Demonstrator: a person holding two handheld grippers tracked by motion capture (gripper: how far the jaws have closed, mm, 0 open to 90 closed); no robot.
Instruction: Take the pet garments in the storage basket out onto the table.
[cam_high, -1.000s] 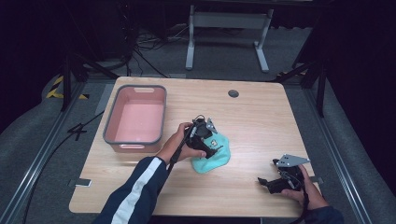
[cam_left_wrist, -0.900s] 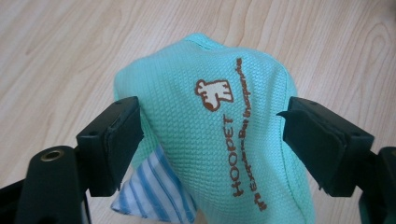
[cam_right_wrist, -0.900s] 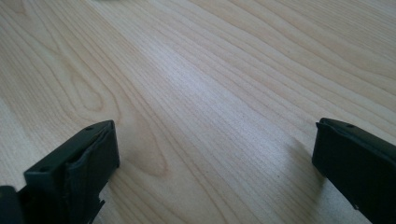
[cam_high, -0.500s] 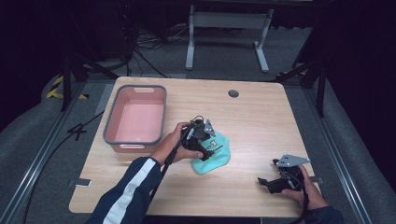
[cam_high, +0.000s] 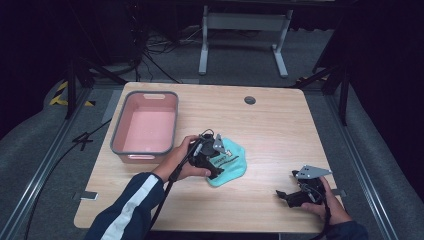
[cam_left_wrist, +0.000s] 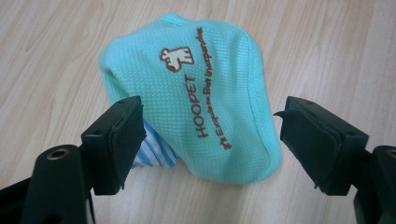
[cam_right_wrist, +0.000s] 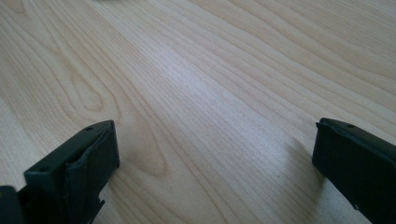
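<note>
Jaws of my left hand-held gripper (cam_left_wrist: 208, 149) stand spread in the left gripper view, one on each side of the mint-green cloth (cam_left_wrist: 205, 98), and neither pad presses on it. That close view gives me what the high view cannot: a brown dog emblem, the printed word HOOPET, a waffle weave, and a blue-and-white striped piece (cam_left_wrist: 152, 151) poking out from under the cloth's near edge beside one jaw. The cloth lies bunched into a mound on the light wood tabletop (cam_left_wrist: 56, 51).

In the right gripper view, my right hand-held gripper (cam_right_wrist: 212, 154) is also spread wide, with bare wood grain between its jaws and nothing near them.

From the high view I get the layout. My right hand-held gripper (cam_high: 291, 196) rests low at the near right of the tabletop (cam_high: 280, 130), well apart from the cloth. My left hand-held gripper (cam_high: 216, 165) sits over the left part of the cloth (cam_high: 234, 164), near the middle of the tabletop. Farther off to the left stands a pink bin (cam_high: 146, 127) with a grey rim, and beyond it a dark round grommet (cam_high: 250, 100) near the far edge.

Compared with a second ago, my left hand has drawn back slightly towards the bin, so more of the cloth lies uncovered; my right hand has stayed put.
</note>
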